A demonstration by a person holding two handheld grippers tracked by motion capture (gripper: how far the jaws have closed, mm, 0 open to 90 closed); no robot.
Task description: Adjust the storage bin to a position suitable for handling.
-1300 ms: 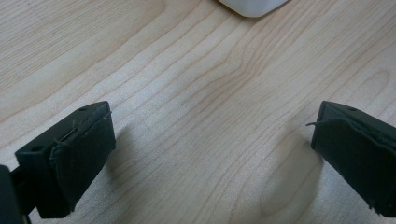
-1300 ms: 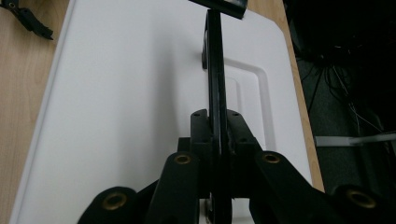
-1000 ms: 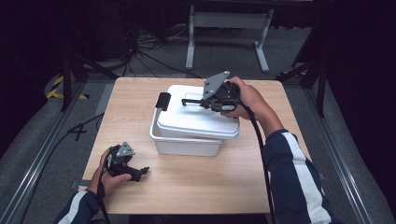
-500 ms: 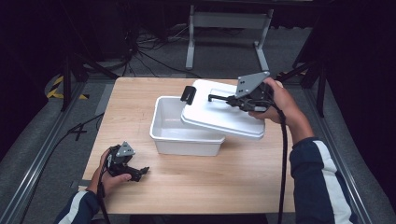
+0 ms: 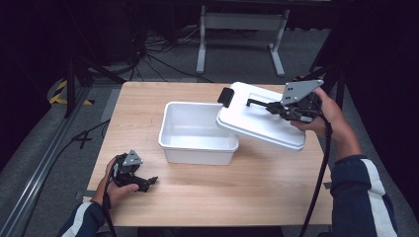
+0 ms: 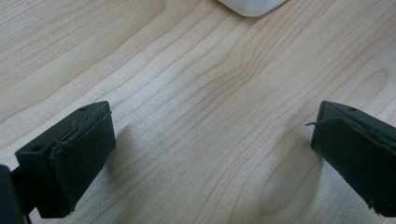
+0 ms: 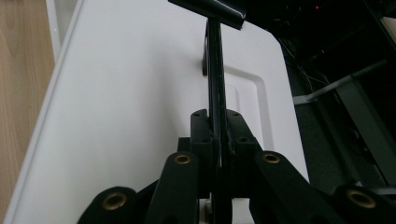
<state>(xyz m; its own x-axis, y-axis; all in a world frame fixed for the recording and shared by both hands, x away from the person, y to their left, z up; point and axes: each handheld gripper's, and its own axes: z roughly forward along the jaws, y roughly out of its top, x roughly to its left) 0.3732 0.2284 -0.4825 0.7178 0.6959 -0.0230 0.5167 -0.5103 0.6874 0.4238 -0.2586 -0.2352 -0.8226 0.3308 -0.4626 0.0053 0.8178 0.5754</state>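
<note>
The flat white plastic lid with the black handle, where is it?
In the high view, the flat white plastic lid hangs tilted from the right gripper, right of the open white tub.

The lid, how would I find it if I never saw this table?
Find the wooden table, then the open white tub in its middle. The lid is the flat white slab tilted over the tub's right rim, held up by its black handle in the right hand-held gripper.

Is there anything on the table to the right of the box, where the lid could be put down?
Nothing visible. The right gripper holds the lid by its black handle, tilted beside the open box; the wooden table below it is bare.
</note>
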